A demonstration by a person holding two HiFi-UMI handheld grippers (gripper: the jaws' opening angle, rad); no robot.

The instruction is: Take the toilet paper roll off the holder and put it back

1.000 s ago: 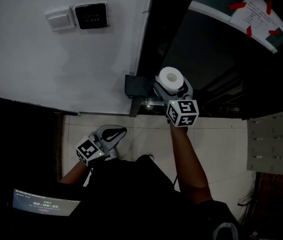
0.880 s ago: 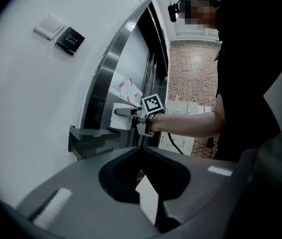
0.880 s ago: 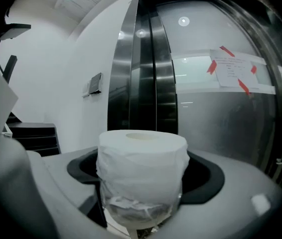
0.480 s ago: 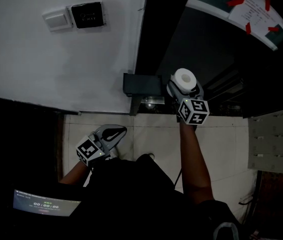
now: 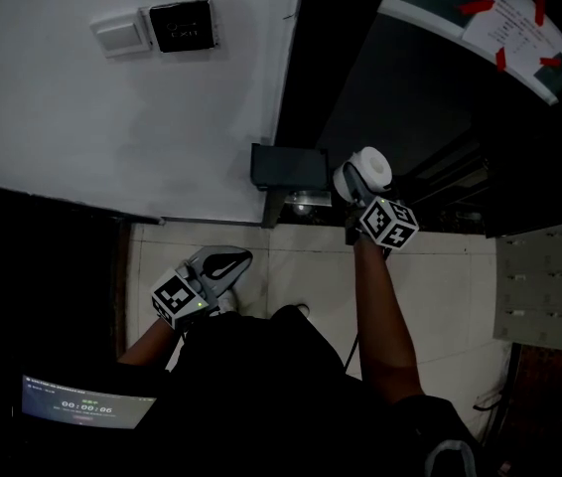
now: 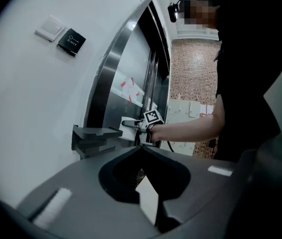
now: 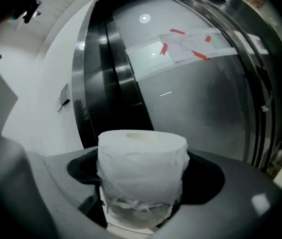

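Gripping a white toilet paper roll point(image 5: 372, 162) between its jaws, the right gripper point(image 5: 356, 181) holds it just beside the black wall-mounted holder point(image 5: 286, 167); the left gripper point(image 5: 226, 263), clenched empty, hangs low.

Dim corner beside a curved glass door
A white wall point(image 5: 112, 117) carries a pale switch plate point(image 5: 120, 36) and a black exit button point(image 5: 184, 28); beside it a dark, steel-framed curved door point(image 5: 410, 78) bears a paper notice point(image 5: 514, 30) taped in red; pale tiled floor point(image 5: 291, 264) below, a brick wall point(image 6: 193, 68) farther off
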